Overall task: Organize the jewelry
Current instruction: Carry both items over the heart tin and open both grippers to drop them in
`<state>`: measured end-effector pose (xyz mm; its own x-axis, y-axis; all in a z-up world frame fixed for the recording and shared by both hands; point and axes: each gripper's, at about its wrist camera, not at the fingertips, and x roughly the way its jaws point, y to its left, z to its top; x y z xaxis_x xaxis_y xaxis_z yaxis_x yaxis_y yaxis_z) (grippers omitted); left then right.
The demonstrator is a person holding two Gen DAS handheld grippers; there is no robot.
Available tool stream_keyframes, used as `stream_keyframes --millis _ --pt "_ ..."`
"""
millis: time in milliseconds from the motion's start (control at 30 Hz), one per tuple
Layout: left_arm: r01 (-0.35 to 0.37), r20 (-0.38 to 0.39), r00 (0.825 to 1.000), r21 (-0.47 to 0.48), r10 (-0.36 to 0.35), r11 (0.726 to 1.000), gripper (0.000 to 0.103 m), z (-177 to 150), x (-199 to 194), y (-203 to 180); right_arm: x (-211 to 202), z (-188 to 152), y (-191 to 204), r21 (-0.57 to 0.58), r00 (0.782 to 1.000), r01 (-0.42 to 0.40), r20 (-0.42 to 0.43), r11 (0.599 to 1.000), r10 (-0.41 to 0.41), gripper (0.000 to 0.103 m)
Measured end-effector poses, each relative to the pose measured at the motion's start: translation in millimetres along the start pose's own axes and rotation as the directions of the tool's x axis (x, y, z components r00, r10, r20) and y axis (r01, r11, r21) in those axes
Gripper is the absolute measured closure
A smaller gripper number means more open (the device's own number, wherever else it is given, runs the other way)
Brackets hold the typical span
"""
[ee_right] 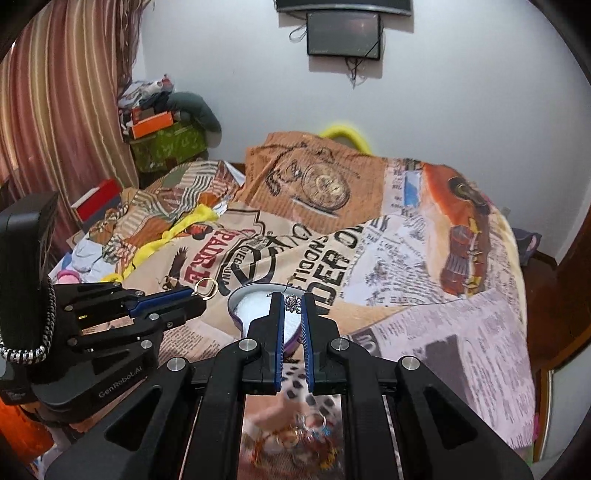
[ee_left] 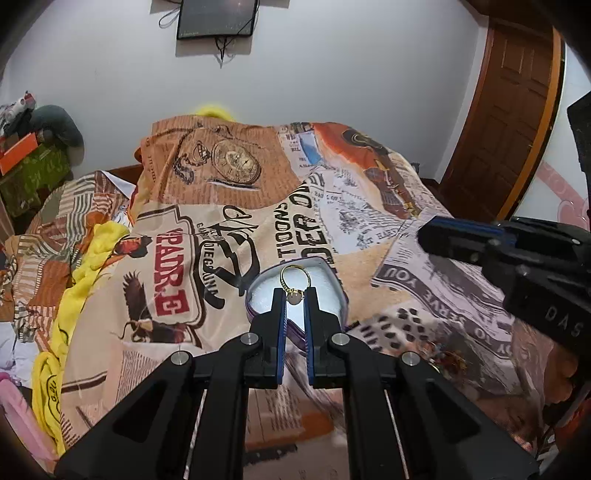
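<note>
My left gripper [ee_left: 294,295] is shut on a gold ring [ee_left: 294,277] with a pale stone, held just over the white-lined, purple-walled jewelry box [ee_left: 260,295] on the bed. In the right wrist view the same ring [ee_right: 206,287] sticks out from the left gripper's tips [ee_right: 194,292], left of the box [ee_right: 245,304]. My right gripper [ee_right: 293,304] is shut on a small silver ornate piece [ee_right: 293,302], held over the box's near side. A blurred pile of jewelry [ee_right: 295,439] lies on the cover below the right gripper.
The bed carries a printed newspaper-style cover [ee_left: 207,236] with yellow cloth [ee_left: 88,266] at its left. Boxes and clutter [ee_right: 166,136] stack by the striped curtain [ee_right: 55,110]. A wooden door [ee_left: 509,110] stands at the right, and a dark screen [ee_left: 216,18] hangs on the wall.
</note>
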<state>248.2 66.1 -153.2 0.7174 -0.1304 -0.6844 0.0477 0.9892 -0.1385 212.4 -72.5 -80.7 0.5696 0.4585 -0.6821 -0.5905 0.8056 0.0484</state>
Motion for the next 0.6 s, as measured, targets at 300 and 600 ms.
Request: stream_keyframes --millis 300,600 --pt "0.032 -0.086 0.996 -0.008 -0.033 0.999 0.096 8 44 14 48 9 -4 0.018 0.99 -0.063 -0.122 0.998 0.065 0.095" --pt "0.054 -0.163 0.985 -0.006 -0.055 0.999 0.096 12 75 20 93 7 -12 0.046 0.959 -0.113 -0.258 0.993 0.121 0.095"
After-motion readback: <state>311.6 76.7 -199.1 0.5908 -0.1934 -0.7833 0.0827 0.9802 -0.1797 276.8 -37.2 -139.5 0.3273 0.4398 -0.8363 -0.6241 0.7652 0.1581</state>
